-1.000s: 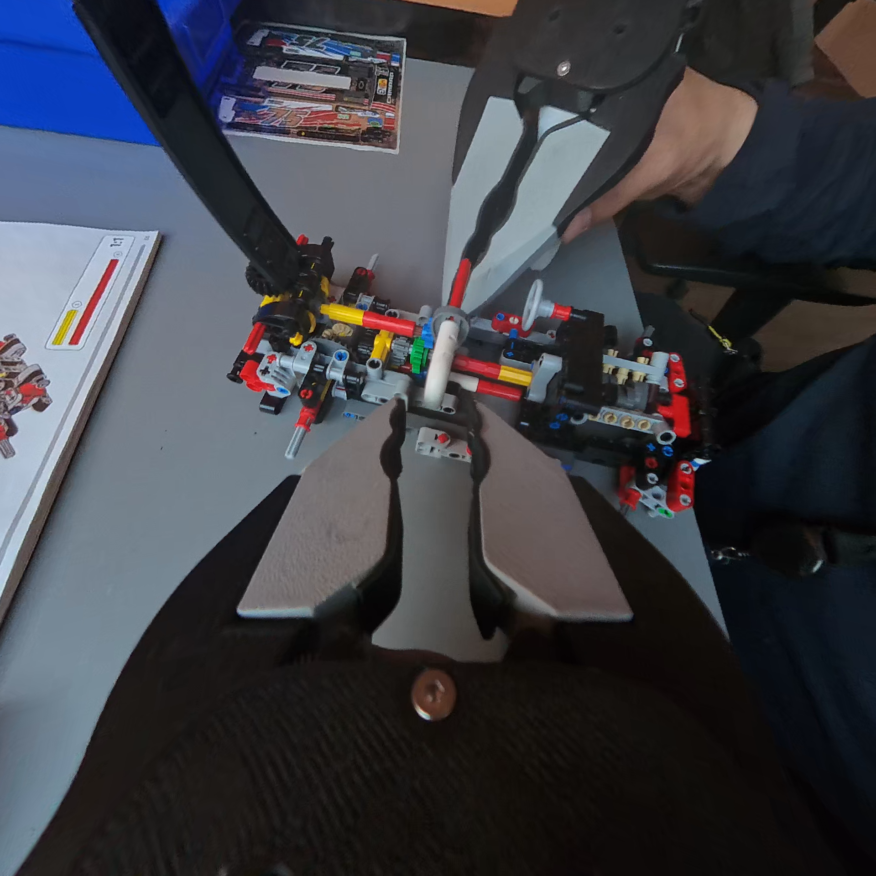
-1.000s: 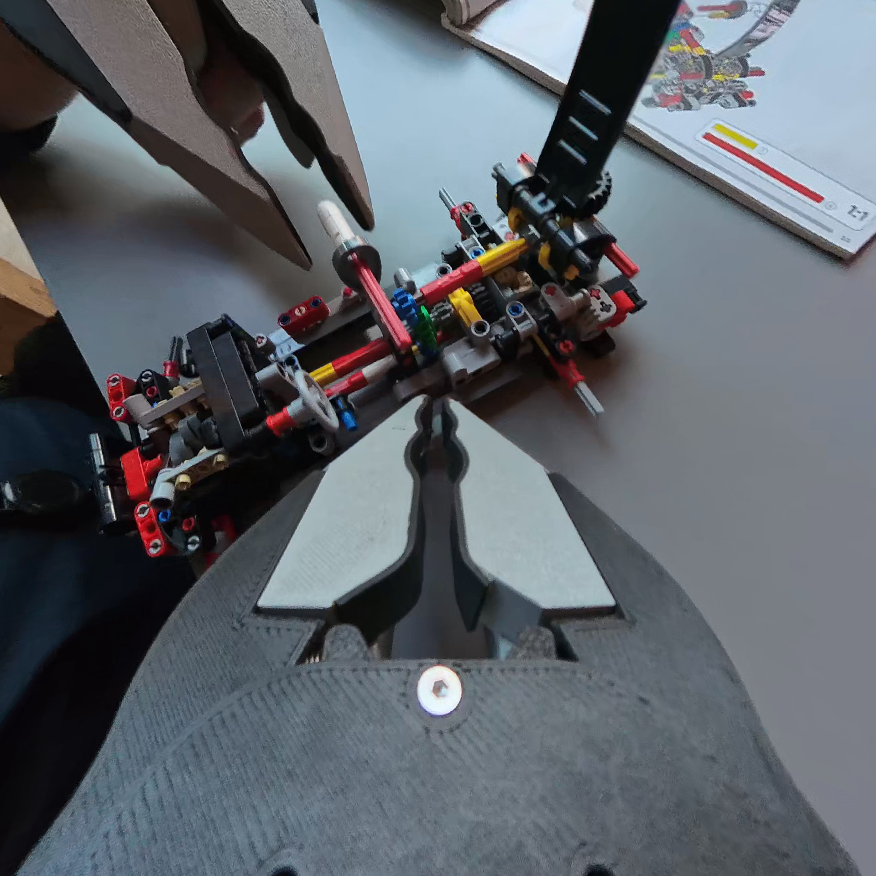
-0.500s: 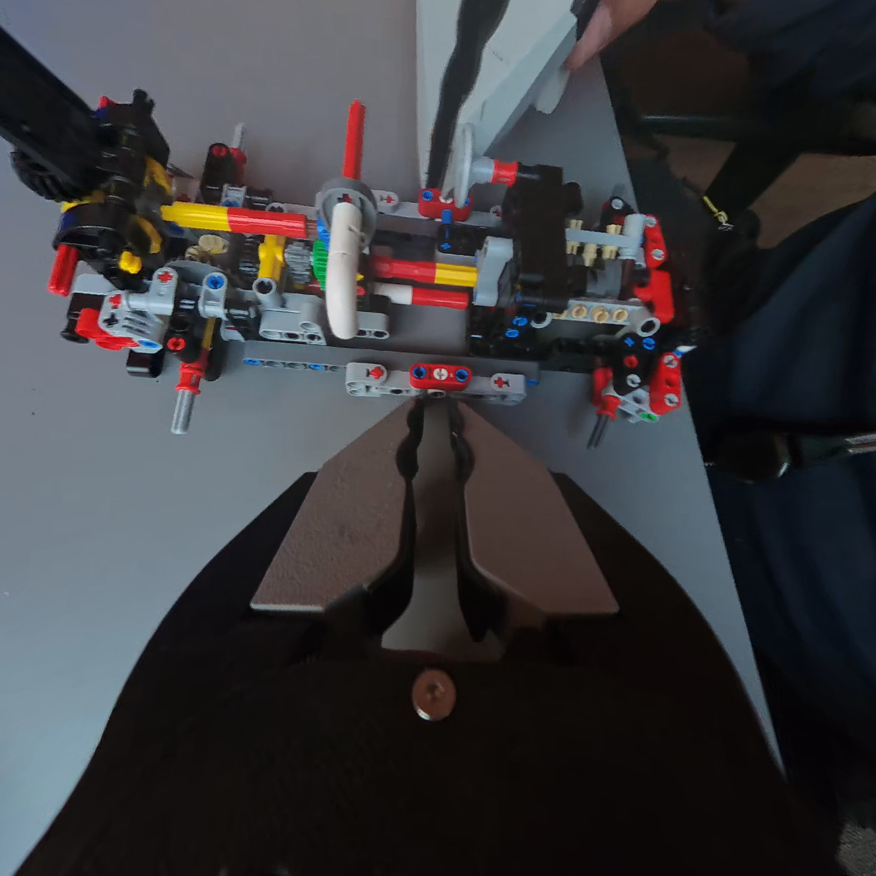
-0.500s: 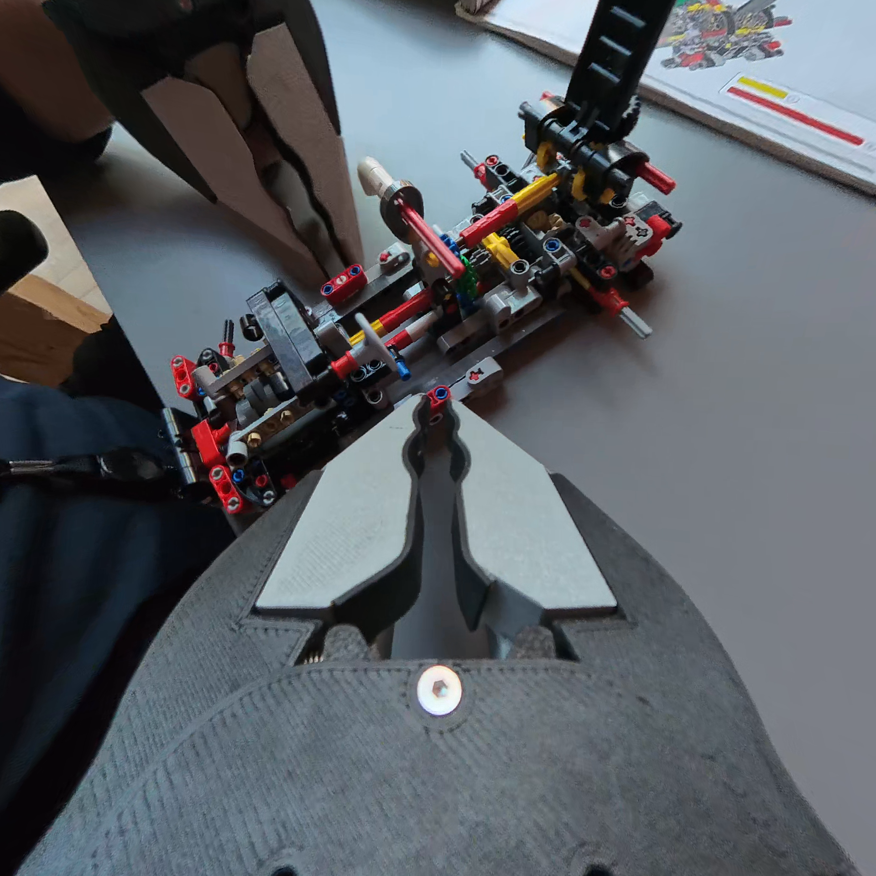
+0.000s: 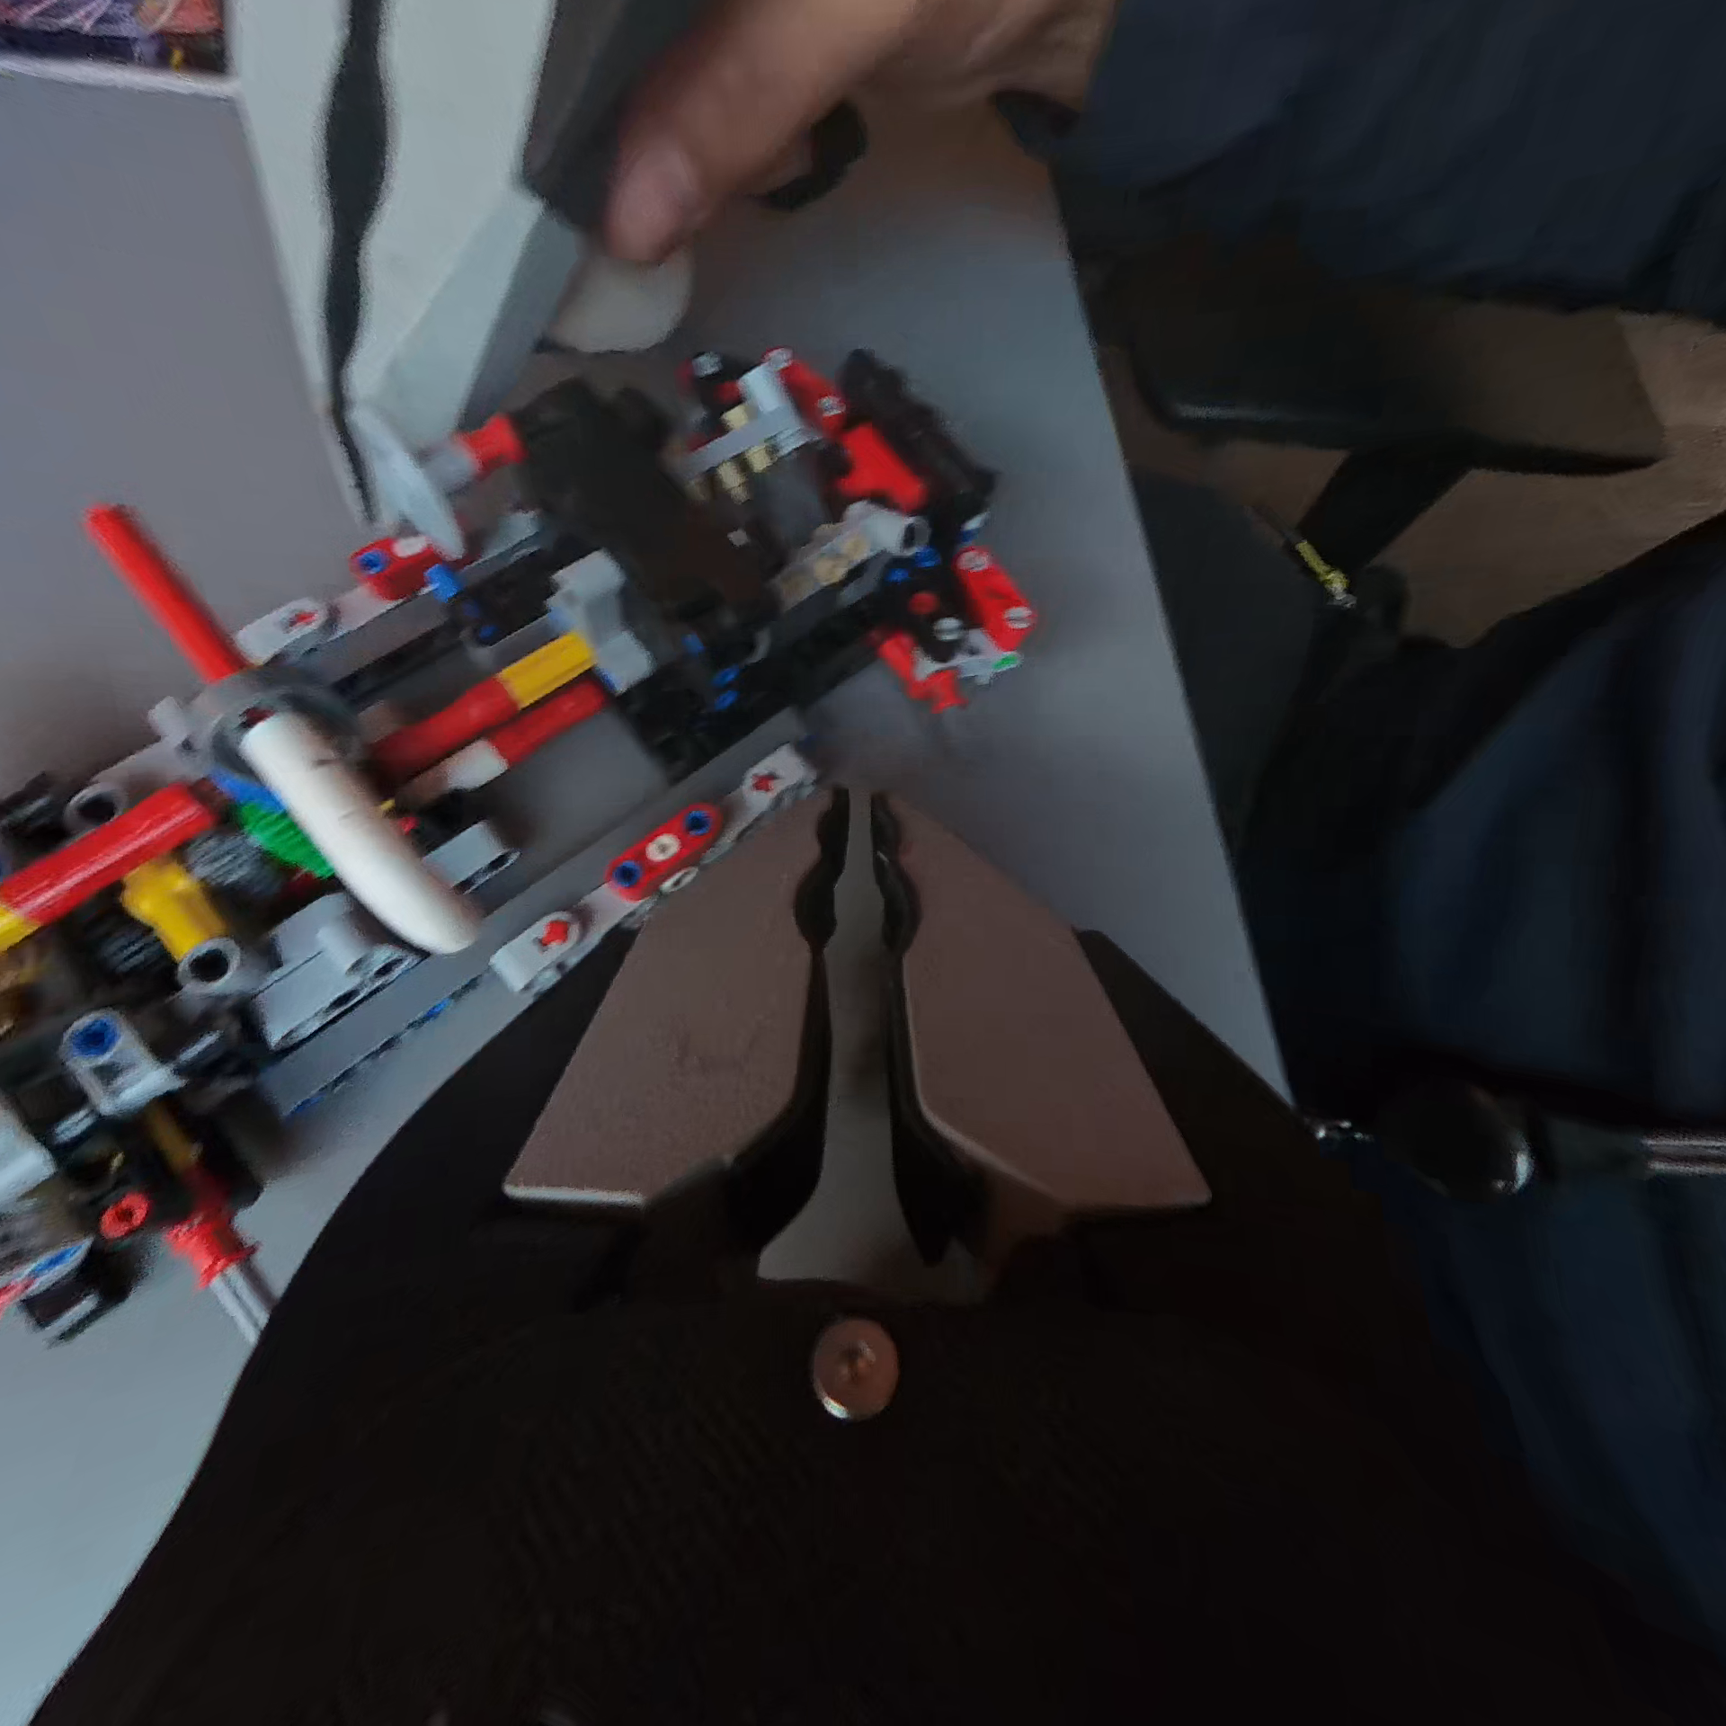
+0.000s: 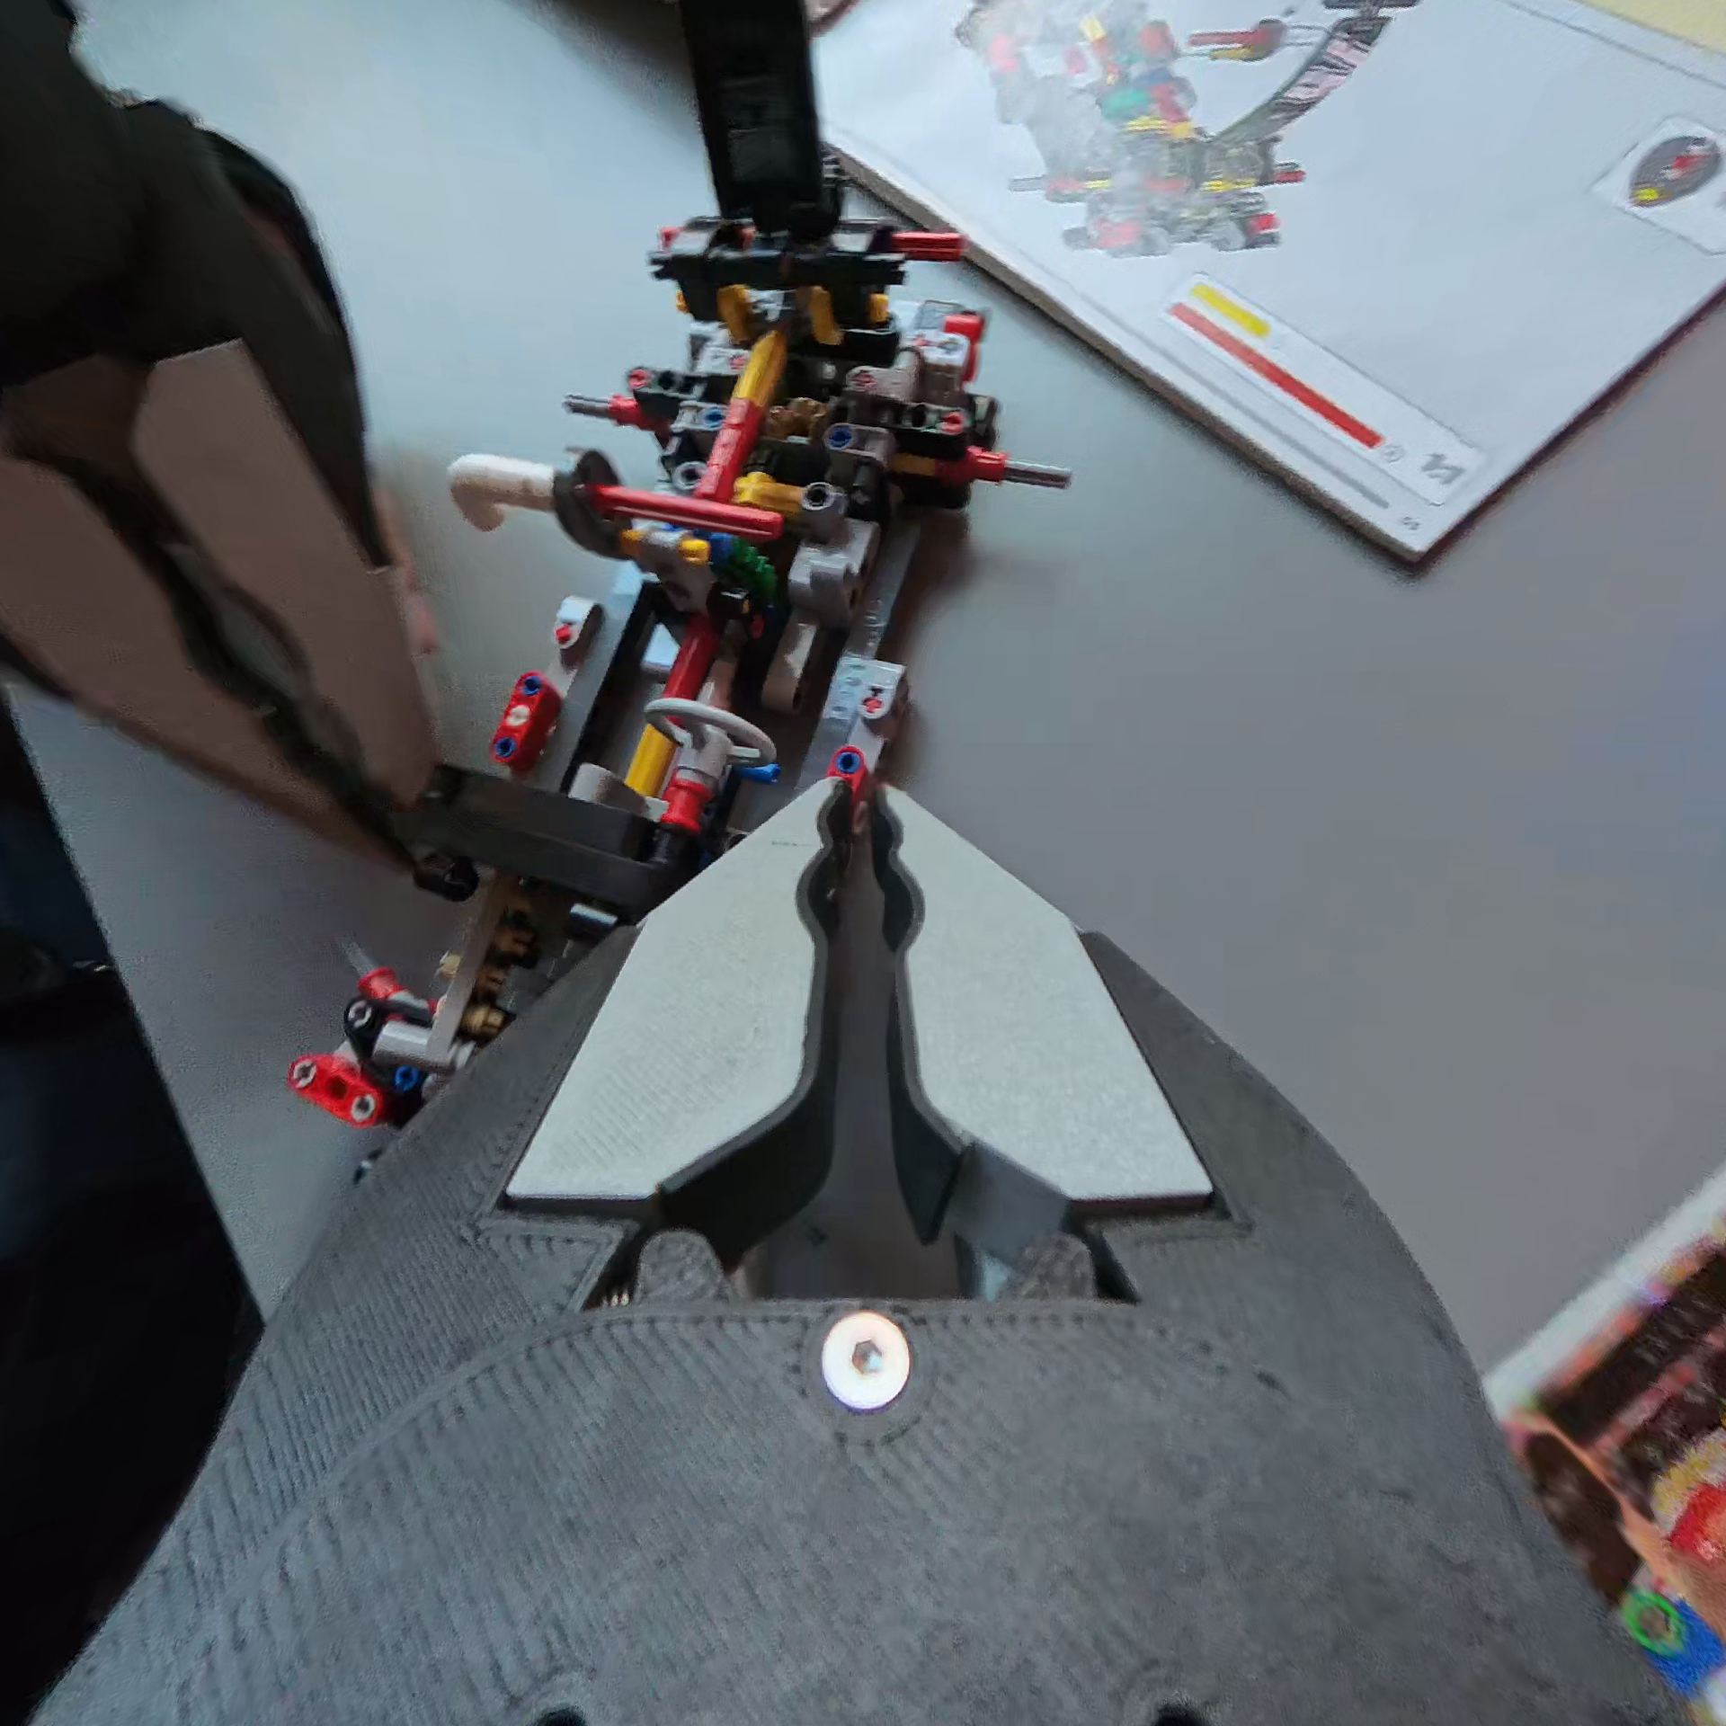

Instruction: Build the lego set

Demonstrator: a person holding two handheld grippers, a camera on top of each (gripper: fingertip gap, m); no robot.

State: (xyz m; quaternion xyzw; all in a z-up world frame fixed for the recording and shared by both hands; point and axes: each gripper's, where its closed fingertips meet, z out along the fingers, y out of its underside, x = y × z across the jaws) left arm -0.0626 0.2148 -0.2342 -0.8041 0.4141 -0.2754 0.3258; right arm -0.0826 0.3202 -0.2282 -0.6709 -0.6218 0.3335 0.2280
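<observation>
A colourful brick-built car chassis (image 5: 579, 672) lies on the grey table (image 5: 1027, 841); it also shows in the right wrist view (image 6: 747, 523). My left gripper (image 5: 855, 808) is shut with nothing between its fingers, its tips beside the end of the chassis's grey side beam (image 5: 654, 869). The right wrist view shows it (image 6: 402, 822) touching the black seat block (image 6: 542, 841). My right gripper (image 6: 855, 808) is shut on a small red connector (image 6: 845, 768) on the other side beam. It shows in the left wrist view (image 5: 360, 486) by the grey steering wheel (image 5: 411, 486), held by a hand (image 5: 747, 112).
An open instruction booklet (image 6: 1308, 233) lies beyond the chassis. A long black strip (image 6: 756, 112) rises from its far end. A printed sheet (image 6: 1634, 1448) lies at the near right. The table edge (image 5: 1167, 654) runs close by, with a person's dark clothing (image 5: 1494, 841) past it. Spacing between my two grippers at the tips: around 11 cm.
My left gripper's fingers came together on air as it drew back from the white curved part to the side beam's end. The chassis turned in both views. My right gripper stayed shut.
</observation>
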